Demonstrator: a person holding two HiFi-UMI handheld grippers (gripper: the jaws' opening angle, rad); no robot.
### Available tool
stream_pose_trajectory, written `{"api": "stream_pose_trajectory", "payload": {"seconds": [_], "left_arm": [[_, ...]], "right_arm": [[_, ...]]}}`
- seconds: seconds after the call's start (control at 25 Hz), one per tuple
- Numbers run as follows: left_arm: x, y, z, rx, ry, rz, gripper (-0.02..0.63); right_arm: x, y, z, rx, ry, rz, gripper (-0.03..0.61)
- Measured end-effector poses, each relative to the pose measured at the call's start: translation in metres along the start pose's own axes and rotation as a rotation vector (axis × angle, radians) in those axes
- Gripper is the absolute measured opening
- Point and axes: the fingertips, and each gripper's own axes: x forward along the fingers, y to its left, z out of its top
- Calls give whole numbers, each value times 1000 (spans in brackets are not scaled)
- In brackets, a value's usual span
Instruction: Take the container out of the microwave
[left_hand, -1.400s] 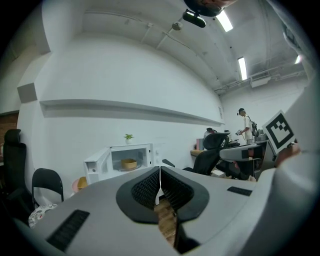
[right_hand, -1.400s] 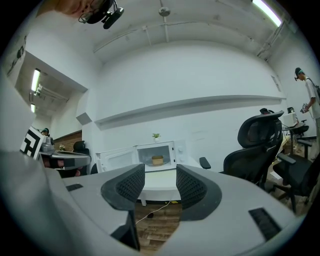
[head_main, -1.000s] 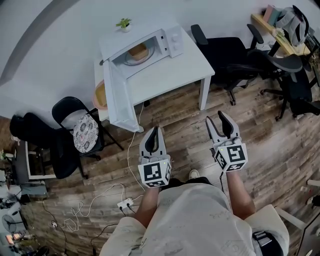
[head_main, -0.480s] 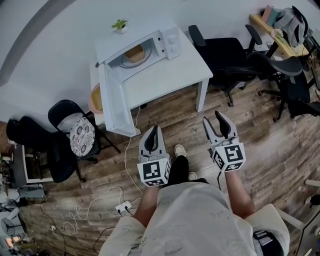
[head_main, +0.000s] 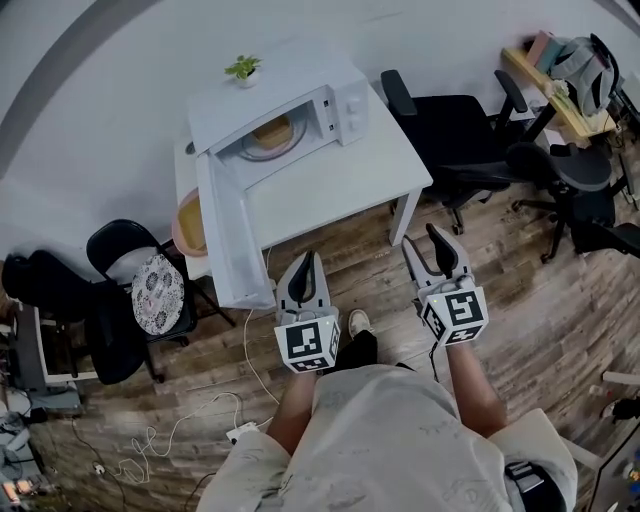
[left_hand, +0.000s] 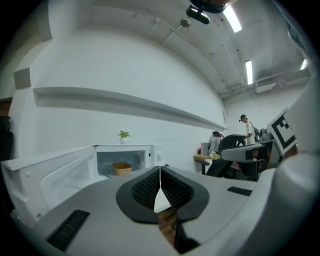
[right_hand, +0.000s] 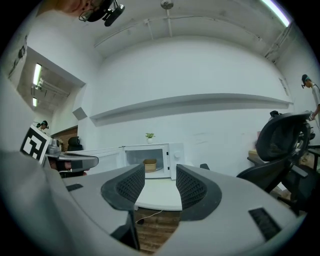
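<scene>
A white microwave (head_main: 300, 85) stands on a white table (head_main: 340, 175) with its door (head_main: 232, 235) swung wide open toward me. Inside it a tan container (head_main: 270, 130) rests on the turntable; it also shows in the left gripper view (left_hand: 121, 168) and the right gripper view (right_hand: 149, 165). My left gripper (head_main: 307, 268) is shut and empty, held over the wooden floor short of the table. My right gripper (head_main: 437, 248) is open and empty, level with the table's near right corner.
A small potted plant (head_main: 243, 70) sits on top of the microwave. A black folding chair (head_main: 140, 295) with a patterned cushion stands left of the table. Black office chairs (head_main: 470, 125) crowd the right side. A white cable (head_main: 200, 410) trails over the floor.
The table and microwave have come a little nearer to me in the head view. Both grippers keep their places in front of my body, jaws unchanged.
</scene>
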Motion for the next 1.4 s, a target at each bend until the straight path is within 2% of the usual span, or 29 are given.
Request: {"api": "stream_pose_trajectory", "payload": {"seconds": [0.4,0.8,1.4], "left_arm": [[60,44,6,-24,6,1,11],[101,87,3,-48,8,12,11],[136,136,3,-61,11,58,11]], "right_arm": [[75,0,7,-7,25,14,201],[143,19,14,-40,50,57,201],[214,51,28,-74,46,149,201]]}}
